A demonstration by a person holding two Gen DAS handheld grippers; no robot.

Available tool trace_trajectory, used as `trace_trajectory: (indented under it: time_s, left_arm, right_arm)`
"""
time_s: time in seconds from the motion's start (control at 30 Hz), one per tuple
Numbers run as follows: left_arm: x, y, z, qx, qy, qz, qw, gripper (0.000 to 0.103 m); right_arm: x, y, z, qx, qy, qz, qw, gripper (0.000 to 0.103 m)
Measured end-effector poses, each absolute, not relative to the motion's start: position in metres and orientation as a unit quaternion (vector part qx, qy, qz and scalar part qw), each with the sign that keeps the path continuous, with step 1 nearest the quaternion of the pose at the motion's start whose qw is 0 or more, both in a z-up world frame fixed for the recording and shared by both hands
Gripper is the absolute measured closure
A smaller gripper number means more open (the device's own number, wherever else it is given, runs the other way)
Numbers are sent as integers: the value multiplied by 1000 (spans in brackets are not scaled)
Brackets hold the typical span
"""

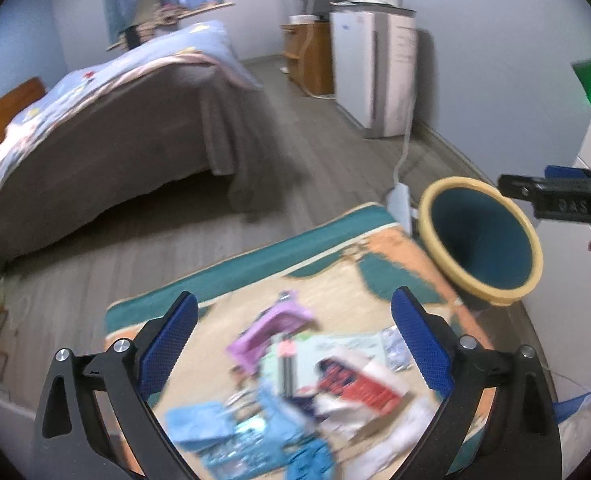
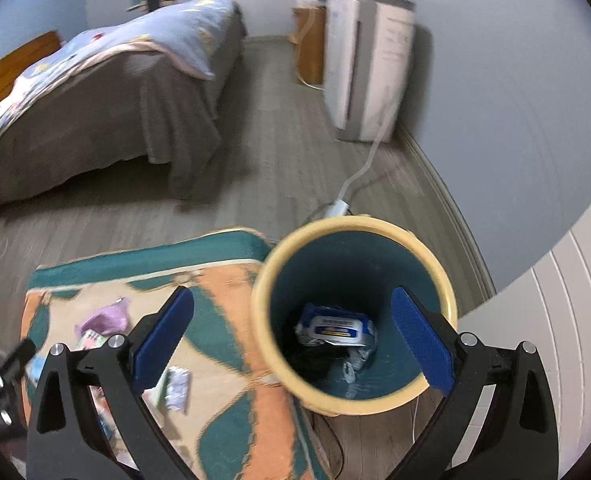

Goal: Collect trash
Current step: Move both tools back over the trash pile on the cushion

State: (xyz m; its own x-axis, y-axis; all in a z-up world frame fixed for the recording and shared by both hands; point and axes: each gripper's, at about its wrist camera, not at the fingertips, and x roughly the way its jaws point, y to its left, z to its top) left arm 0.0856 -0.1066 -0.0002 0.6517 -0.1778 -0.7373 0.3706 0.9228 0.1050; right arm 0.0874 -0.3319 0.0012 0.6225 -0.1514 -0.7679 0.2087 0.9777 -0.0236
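Teal bin [image 2: 355,312] at the rug's [image 2: 223,400] right edge holds a wipes packet [image 2: 335,328]; both my grippers [image 1: 293,344] [image 2: 293,340] gape empty. Next, I judge, comes the near litter pile [image 1: 295,400].

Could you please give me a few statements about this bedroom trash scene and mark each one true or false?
1. The bin already holds a blue and white packet. True.
2. The right tongs are clamped on a wrapper. False: they stand open with nothing between the pads.
3. Litter, including a purple piece and a red and white wrapper, lies on the rug. True.
4. The bin stands on the bed. False: it stands on the floor by the rug's edge.
5. The left tongs are open and empty. True.
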Motion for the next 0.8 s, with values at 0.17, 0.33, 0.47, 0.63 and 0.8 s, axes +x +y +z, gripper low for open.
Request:
trace_trajectory:
  time_s: [0.17, 0.33, 0.47, 0.63, 0.8]
  left_arm:
    - [74, -54, 5, 96, 395, -114, 907, 6]
    - [68, -14, -5, 69, 411, -77, 906, 6]
    - [65, 5, -14, 62, 414, -64, 906, 6]
    - [65, 19, -18, 50, 423, -55, 903, 6]
    - [67, 32, -21, 37, 428, -44, 902, 6]
  right_arm:
    - [77, -296, -1, 31, 426, -79, 901, 6]
    - [70, -260, -8, 10, 437, -71, 897, 6]
    - [64, -236, -16, 11, 448, -49, 892, 6]
    - [59, -214, -25, 15, 463, -35, 885, 6]
    - [62, -201, -37, -7, 475, -39, 879, 6]
